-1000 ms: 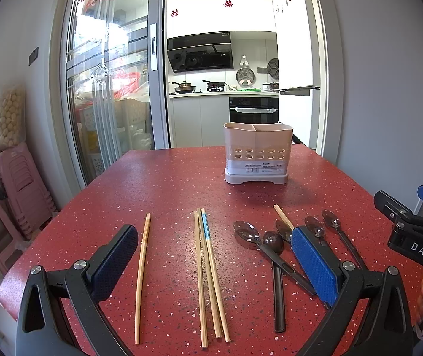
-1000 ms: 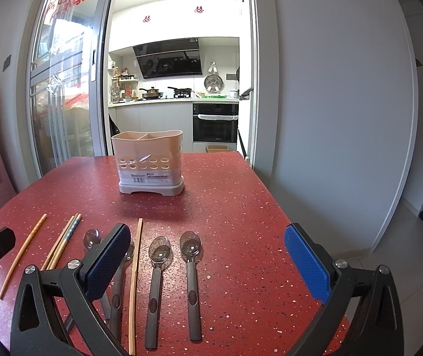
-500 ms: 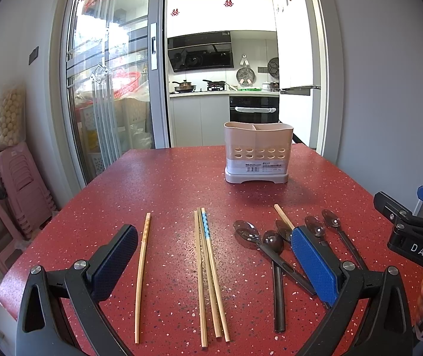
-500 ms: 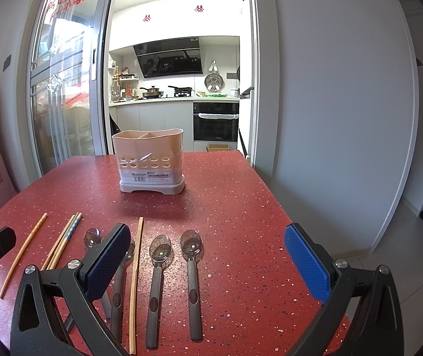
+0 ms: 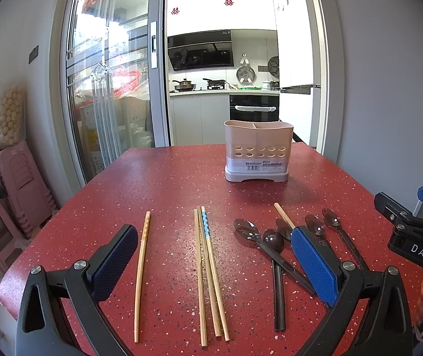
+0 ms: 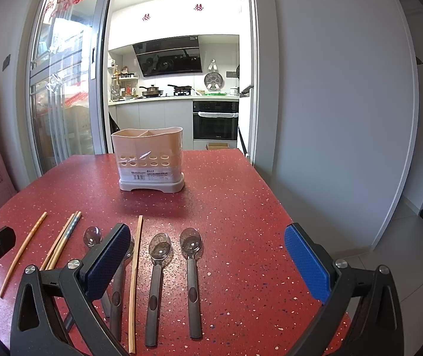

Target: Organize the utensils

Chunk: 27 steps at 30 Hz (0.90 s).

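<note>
A beige utensil holder (image 5: 258, 152) with two compartments stands at the far middle of the red speckled table (image 5: 167, 184); it also shows in the right wrist view (image 6: 149, 157). Wooden chopsticks lie near me: a single one (image 5: 141, 262), a group of three (image 5: 210, 273), and one among the spoons (image 6: 135, 273). Several dark-handled spoons (image 5: 270, 249) lie to the right (image 6: 158, 270). My left gripper (image 5: 214, 264) is open and empty above the chopsticks. My right gripper (image 6: 208, 264) is open and empty above the spoons.
The table's right edge (image 6: 273, 195) drops to a tiled floor beside a white wall. Pink stools (image 5: 18, 184) are stacked left of the table by a glass sliding door (image 5: 110, 83). A kitchen lies behind the holder.
</note>
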Tool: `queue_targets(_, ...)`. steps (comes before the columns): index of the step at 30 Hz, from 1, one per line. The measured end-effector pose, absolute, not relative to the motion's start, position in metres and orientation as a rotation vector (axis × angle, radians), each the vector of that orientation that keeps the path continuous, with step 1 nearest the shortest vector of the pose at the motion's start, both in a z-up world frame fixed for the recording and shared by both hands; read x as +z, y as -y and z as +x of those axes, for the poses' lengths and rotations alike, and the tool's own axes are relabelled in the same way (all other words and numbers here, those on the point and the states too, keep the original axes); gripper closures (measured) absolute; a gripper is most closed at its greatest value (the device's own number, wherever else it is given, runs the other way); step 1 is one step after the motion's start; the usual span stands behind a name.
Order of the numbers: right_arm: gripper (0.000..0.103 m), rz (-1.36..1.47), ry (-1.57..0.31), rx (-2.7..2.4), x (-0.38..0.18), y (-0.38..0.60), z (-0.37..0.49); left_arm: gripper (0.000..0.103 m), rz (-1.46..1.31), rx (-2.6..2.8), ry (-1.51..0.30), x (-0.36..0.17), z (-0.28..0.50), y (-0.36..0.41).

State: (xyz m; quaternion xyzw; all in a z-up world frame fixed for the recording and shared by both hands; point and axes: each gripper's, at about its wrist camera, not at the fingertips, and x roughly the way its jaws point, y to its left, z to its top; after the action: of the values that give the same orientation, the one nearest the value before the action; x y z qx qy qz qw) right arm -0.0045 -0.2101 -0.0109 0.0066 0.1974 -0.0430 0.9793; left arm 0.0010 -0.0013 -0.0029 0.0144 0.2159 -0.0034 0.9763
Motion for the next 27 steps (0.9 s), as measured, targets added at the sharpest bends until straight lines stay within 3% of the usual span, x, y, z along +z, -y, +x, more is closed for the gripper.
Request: queue_targets(27, 0.000, 0.015, -0.402, -0.085, -0.0128, 0.2096, -0.0039, 0.000, 0.035, -0.006, -0.426, -0.0045, 0.0007, 0.0011)
